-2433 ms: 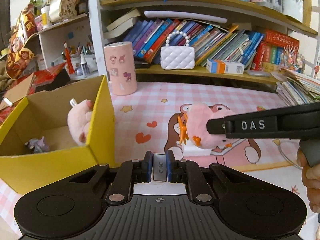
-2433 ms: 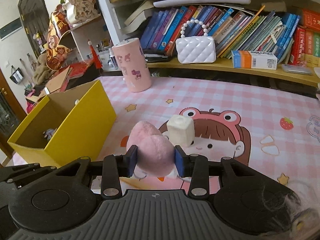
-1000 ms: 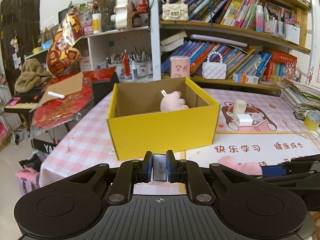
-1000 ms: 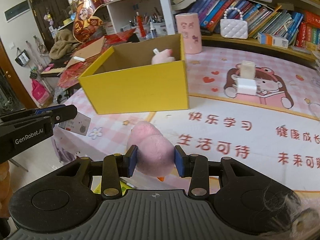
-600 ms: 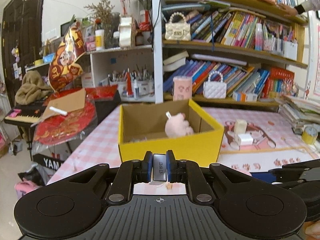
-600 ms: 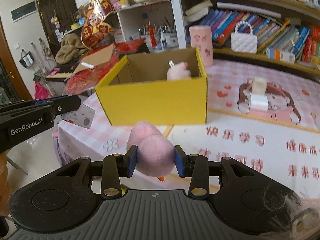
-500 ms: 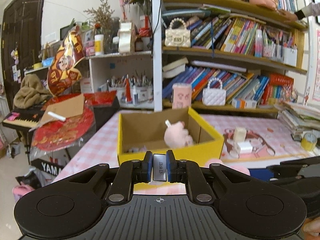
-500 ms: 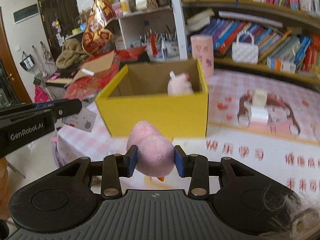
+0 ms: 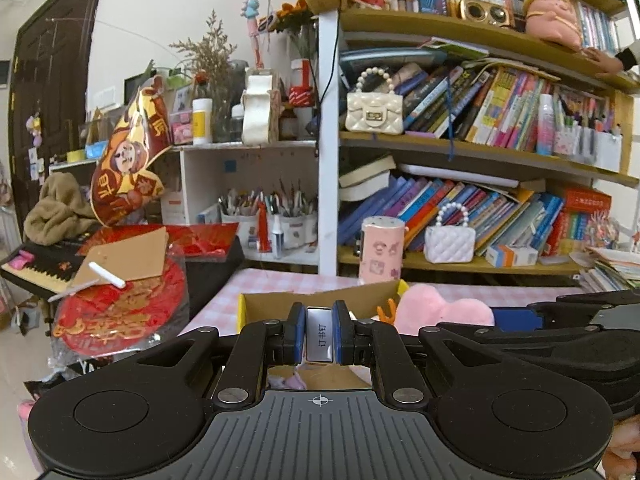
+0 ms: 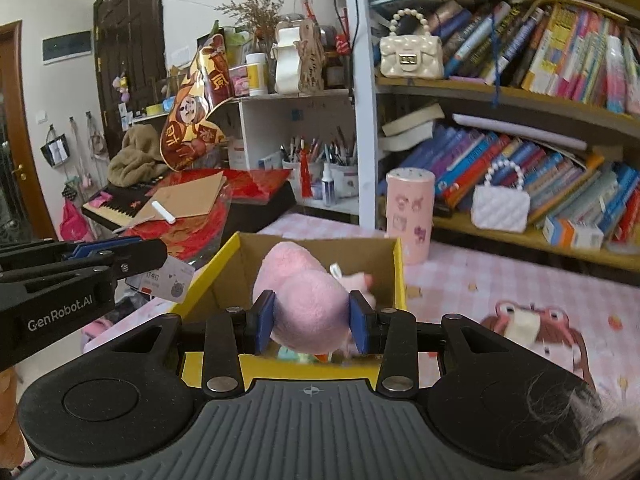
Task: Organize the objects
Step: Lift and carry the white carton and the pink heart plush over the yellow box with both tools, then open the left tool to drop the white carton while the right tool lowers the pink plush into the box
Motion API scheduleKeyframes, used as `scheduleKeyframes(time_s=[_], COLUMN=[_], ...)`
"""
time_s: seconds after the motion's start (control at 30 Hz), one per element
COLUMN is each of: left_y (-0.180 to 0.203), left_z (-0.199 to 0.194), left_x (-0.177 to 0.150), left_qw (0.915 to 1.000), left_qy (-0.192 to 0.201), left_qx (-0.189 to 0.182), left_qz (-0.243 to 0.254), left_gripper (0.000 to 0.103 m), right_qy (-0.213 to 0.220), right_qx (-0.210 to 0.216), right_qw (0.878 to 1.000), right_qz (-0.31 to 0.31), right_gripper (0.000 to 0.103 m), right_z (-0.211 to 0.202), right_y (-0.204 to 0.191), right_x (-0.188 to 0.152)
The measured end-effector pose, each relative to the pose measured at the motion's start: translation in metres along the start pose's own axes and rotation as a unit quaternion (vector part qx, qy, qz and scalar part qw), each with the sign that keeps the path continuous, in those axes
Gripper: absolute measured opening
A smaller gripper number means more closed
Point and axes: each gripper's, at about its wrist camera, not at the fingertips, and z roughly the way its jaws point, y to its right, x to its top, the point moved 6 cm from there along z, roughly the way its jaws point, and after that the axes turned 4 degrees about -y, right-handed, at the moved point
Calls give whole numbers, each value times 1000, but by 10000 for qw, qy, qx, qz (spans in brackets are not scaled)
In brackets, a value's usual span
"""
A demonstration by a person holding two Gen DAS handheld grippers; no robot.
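At lower centre, the yellow box (image 10: 396, 272) sits open under the right gripper (image 10: 311, 322), clenched on a pink plush toy (image 10: 304, 300). The left gripper (image 9: 319, 338) pinches a small staple box (image 9: 319, 340). Best lower each past the rim before releasing.

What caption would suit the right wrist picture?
Right gripper holding a pink plush toy above the open yellow box.

Between your right tool's (image 10: 312, 322) blue pads (image 10: 264, 322) sits a pale pink plush toy (image 10: 308, 304). Ahead of it, the box (image 10: 394, 276) is yellow outside, brown cardboard inside. Your left tool (image 9: 319, 339) pinches a small white box (image 9: 319, 340) with dark lettering. The surface (image 10: 500, 280) is pink-and-white checked.
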Motion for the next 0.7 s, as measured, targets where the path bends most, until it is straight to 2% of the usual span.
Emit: scheduleKeyframes(time_s=[0.37, 0.7], left_y=[8, 12], left_z=[64, 100], left_x=[-9, -31], left_qw=[9984, 9933], left_qy=[-523, -1073], left_qx=[194, 418], left_qz=[-38, 53], left_gripper=[13, 13], right_qy=[-512, -1018], right_qx=[188, 379], right_qw=[9981, 9910], right_qz=[-291, -777], right_gripper=[36, 36], right_z=[67, 114], right_y=[23, 26], right_x=[-2, -21])
